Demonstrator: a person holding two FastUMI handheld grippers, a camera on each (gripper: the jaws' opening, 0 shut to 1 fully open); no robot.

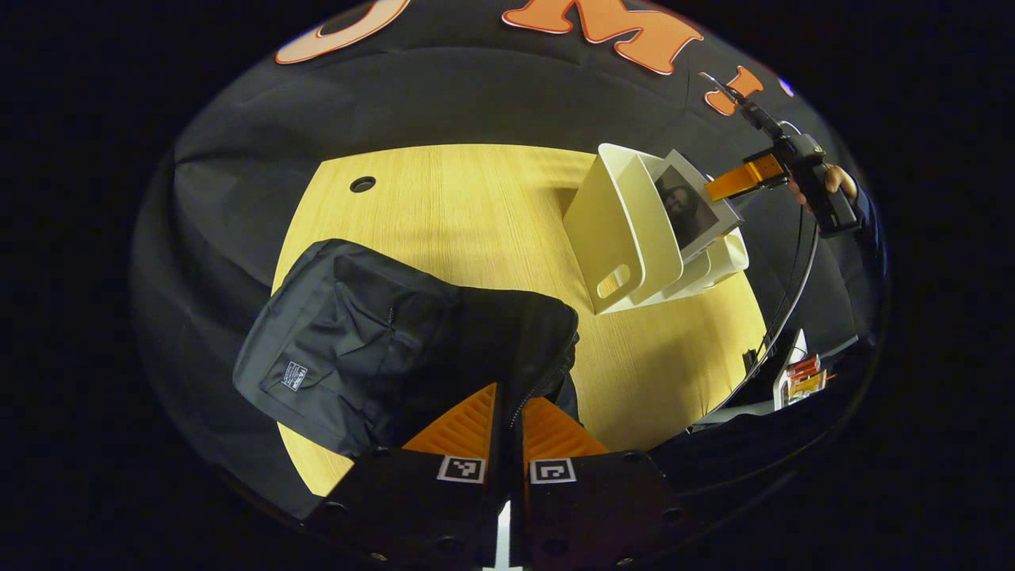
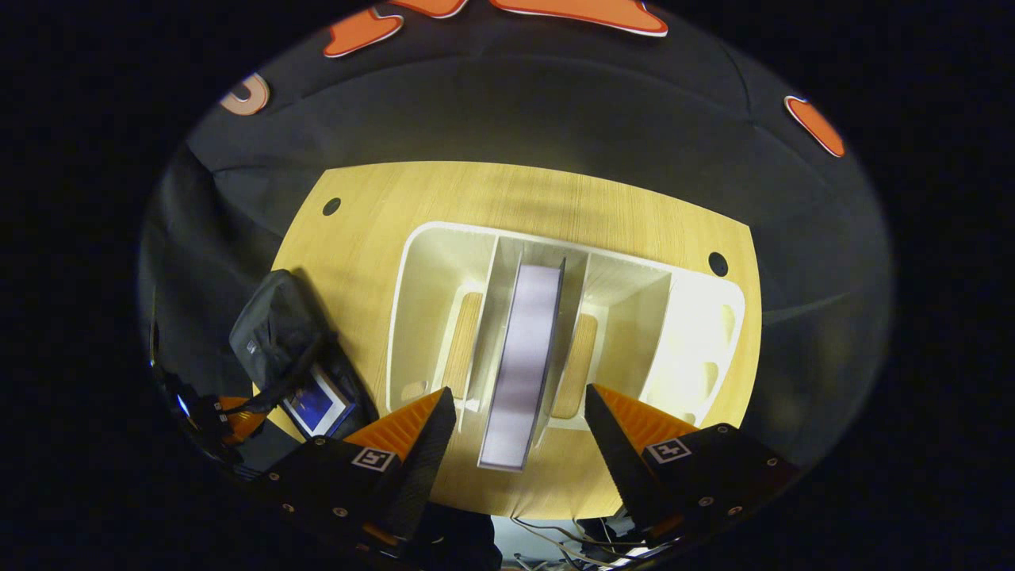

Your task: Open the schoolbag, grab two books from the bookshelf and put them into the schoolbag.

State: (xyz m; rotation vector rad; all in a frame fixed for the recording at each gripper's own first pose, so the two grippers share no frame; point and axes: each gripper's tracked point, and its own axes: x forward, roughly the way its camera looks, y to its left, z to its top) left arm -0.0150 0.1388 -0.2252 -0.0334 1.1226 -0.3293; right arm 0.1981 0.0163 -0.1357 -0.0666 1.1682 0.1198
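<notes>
Right gripper [image 2: 515, 428] – fingers spread wide, astride book [image 2: 523, 357] upright in bookshelf [image 2: 412, 317] slot; off-centre squeeze risks toppling it. Left gripper [image 1: 507, 420] clenched on schoolbag [image 1: 381, 341] zip edge – slip would let mouth close.

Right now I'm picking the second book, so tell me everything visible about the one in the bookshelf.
The book stands upright on edge in a middle slot of the white bookshelf, its pale page edges facing up and a dark cover edge along one side. It leans against a divider, sticking out past the shelf's front. The right hand-held gripper is open, its fingers either side, not touching it.
</notes>
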